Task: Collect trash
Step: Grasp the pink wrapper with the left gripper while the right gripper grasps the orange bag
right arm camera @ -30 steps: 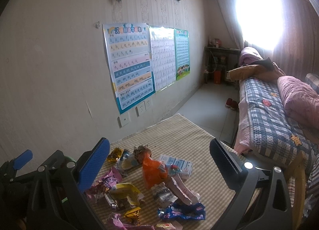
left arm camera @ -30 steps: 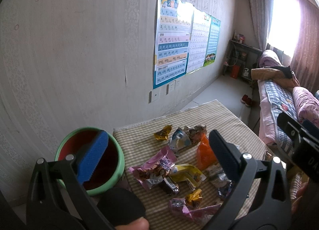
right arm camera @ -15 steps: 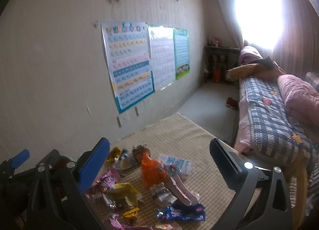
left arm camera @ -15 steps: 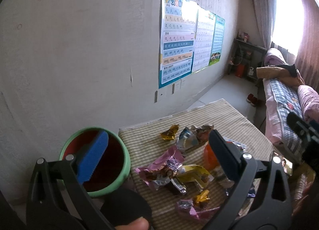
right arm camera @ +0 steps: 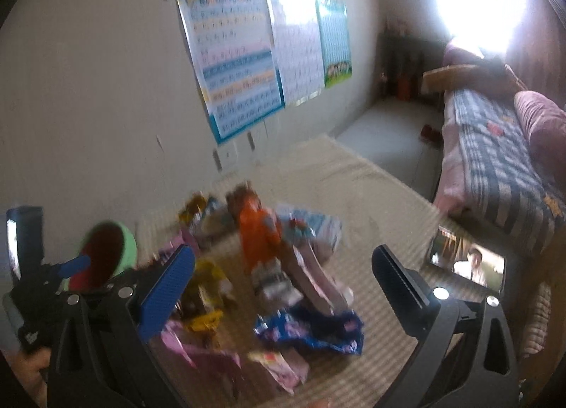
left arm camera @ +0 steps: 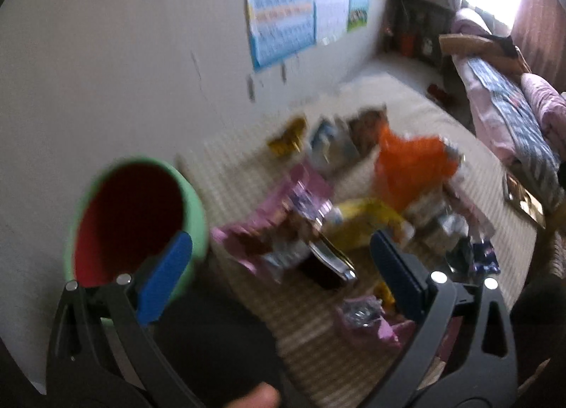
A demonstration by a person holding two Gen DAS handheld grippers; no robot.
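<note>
Both grippers hover with fingers spread wide and empty above a heap of snack wrappers (left arm camera: 353,210) on the checked tablecloth (right arm camera: 371,196). Between the left gripper (left arm camera: 279,273) fingers lies a pink wrapper (left arm camera: 279,227), with the green-rimmed red bin (left arm camera: 131,217) behind its left finger. Ahead of the right gripper (right arm camera: 283,277) sit an orange wrapper (right arm camera: 260,234) and, nearer, a blue wrapper (right arm camera: 311,332); both views are blurred.

Wrappers (left arm camera: 353,210) lie heaped on the table (left arm camera: 417,114) (bin (left arm camera: 134,217) at its left).

Motion-blurred wrappers (left arm camera: 353,203), their print unreadable, posters (right arm camera: 233,58) smeared, phone (right arm camera: 467,263) screen indistinct
</note>
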